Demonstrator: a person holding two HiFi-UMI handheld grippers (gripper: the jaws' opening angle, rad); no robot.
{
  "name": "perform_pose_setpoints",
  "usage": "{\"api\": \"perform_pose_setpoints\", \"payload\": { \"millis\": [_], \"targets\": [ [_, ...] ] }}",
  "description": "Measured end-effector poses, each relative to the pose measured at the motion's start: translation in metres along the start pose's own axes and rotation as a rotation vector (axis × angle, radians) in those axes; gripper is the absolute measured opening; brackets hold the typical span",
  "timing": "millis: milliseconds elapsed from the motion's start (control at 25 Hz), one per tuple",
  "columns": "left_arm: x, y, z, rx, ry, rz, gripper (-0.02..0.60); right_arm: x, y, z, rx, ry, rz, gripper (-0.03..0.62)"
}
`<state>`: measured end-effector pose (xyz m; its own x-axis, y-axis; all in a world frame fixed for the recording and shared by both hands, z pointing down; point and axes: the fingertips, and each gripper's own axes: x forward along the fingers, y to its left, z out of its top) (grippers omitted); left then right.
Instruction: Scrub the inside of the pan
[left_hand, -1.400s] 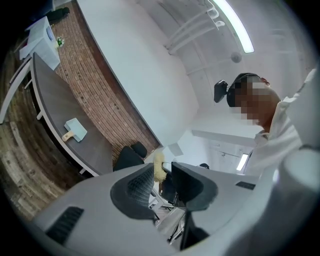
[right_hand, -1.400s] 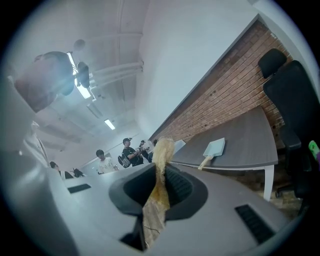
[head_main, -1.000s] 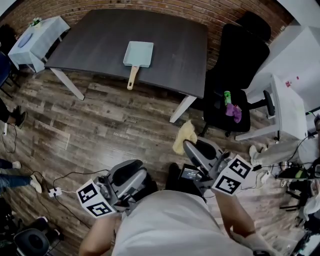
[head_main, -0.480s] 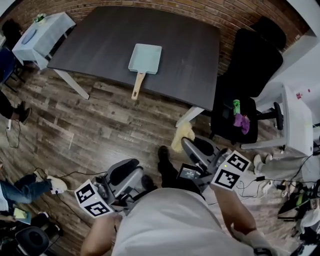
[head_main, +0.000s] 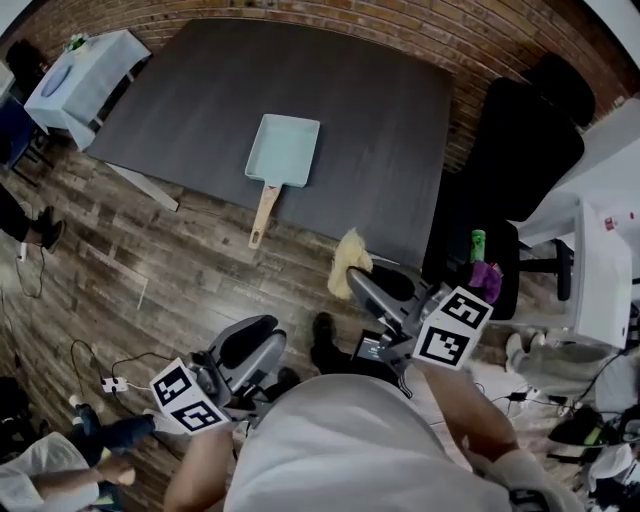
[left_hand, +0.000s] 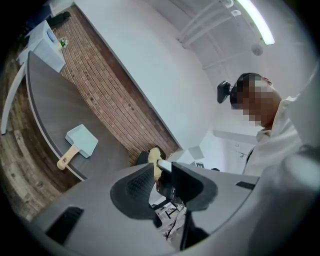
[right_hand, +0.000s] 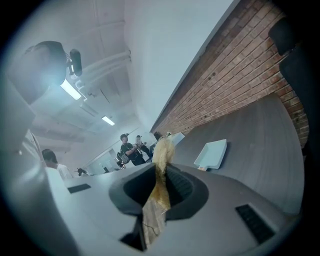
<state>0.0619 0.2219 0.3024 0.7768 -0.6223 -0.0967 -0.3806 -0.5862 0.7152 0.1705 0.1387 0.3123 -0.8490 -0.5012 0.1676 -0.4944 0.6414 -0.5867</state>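
Pan (head_main: 283, 150) sits on the dark table (head_main: 400, 130), well apart from both claws, at about eleven o'clock from the right gripper (head_main: 358, 282), its wooden handle (head_main: 262, 215) pointing toward seven o'clock over the near edge. The right gripper is clamped on a yellow cloth (head_main: 346, 262); the left gripper (head_main: 252, 340) stands partly open with nothing in it. The approach likely goes best if the empty left claw pins the handle first so the pan cannot skate, then the cloth comes down flat inside the rim.

Closer to the pan (head_main: 283, 150) now: right hand-held gripper (head_main: 362, 287) with yellow cloth (head_main: 347, 262).
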Motion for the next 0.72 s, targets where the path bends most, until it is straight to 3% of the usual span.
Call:
{"api": "perform_pose_setpoints", "payload": {
  "millis": [480,720],
  "targets": [
    [0.024,0.058,0.013,-0.014,-0.001,0.098,0.117,0.031,-0.047,0.012,0.065,0.044,-0.001,0.054],
    [0.019,0.112,0.035,-0.042,0.039,0.111,0.124,0.063,-0.058,0.018,0.056,0.048,-0.064,0.054]
  ]
}}
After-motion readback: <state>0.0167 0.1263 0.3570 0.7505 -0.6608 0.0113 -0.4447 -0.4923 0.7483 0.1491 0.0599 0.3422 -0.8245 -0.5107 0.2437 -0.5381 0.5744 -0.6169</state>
